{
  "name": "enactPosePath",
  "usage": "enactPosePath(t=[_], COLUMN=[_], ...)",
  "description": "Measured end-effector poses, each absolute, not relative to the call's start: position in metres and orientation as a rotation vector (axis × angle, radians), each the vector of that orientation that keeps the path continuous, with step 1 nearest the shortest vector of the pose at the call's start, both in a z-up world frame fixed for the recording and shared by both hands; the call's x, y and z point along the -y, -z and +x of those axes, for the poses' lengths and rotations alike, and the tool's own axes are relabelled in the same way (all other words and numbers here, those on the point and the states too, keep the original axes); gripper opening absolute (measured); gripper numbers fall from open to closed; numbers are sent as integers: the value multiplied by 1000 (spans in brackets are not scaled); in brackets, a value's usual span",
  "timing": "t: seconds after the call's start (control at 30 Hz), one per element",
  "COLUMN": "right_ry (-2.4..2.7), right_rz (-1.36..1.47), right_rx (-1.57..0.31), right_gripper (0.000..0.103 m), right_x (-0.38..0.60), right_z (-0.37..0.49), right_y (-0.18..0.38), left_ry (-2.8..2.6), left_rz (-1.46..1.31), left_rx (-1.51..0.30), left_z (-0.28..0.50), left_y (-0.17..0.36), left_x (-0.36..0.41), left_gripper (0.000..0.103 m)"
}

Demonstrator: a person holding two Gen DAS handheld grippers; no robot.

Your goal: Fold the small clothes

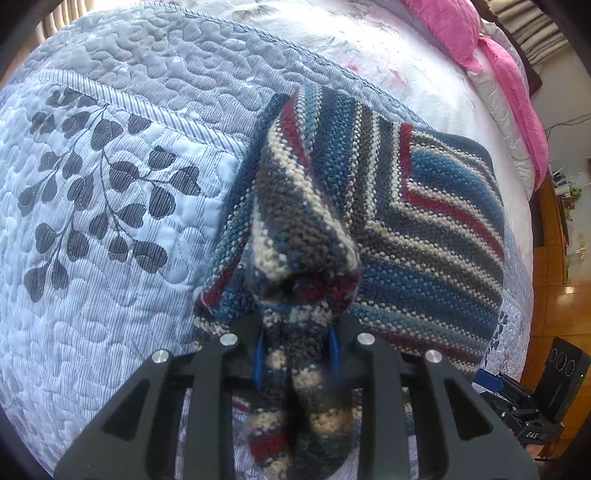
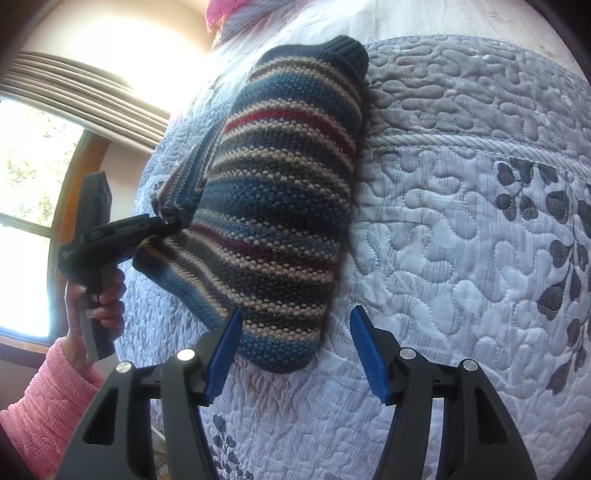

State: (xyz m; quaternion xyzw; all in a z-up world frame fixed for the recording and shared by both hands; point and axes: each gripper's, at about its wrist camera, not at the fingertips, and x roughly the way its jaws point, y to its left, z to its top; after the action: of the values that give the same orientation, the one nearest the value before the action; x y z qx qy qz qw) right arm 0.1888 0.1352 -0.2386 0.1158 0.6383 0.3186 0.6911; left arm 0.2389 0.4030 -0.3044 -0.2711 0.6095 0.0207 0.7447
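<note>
While pinched in left gripper (image 1: pixel 295 354), striped knit (image 2: pixel 280 206) ahead of gaping right gripper (image 2: pixel 295 350).

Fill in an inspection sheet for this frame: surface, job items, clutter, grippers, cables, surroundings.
Surface: quilted bedspread, pale blue with dark leaf print.
Job's things: one striped knit garment, partly folded on the bedspread, one end lifted.
Clutter: nothing seen on the bedspread.
Grippers: left gripper shut on the garment's bunched end; right gripper open, jaws apart at the garment's near edge, holding nothing.
Cables: thin wires by the far wall.
Surroundings: pink pillow, window, wooden furniture; pink sleeve.
</note>
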Motion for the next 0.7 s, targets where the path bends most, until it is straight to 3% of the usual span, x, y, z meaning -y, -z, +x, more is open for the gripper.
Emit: enactPosePath(t=[0.3, 0.43, 0.6, 0.7], right_ry=[-658, -665, -676, -681], right_rz=[187, 174, 178, 161], right_rx=[-1464, -1444, -1446, -1450], right_gripper=[62, 62, 62, 62], right_x=[-159, -156, -162, -169], right_z=[185, 183, 180, 178], right_y=[261, 253, 252, 254], left_ry=[-44, -26, -28, -28], left_rz=[-568, -540, -480, -493], left_rx=[-1322, -1278, -1322, -1348], left_z=[228, 206, 188, 185], left_y=[289, 262, 265, 279], left_x=[-409, -409, -401, -400], left_gripper=[38, 55, 55, 36])
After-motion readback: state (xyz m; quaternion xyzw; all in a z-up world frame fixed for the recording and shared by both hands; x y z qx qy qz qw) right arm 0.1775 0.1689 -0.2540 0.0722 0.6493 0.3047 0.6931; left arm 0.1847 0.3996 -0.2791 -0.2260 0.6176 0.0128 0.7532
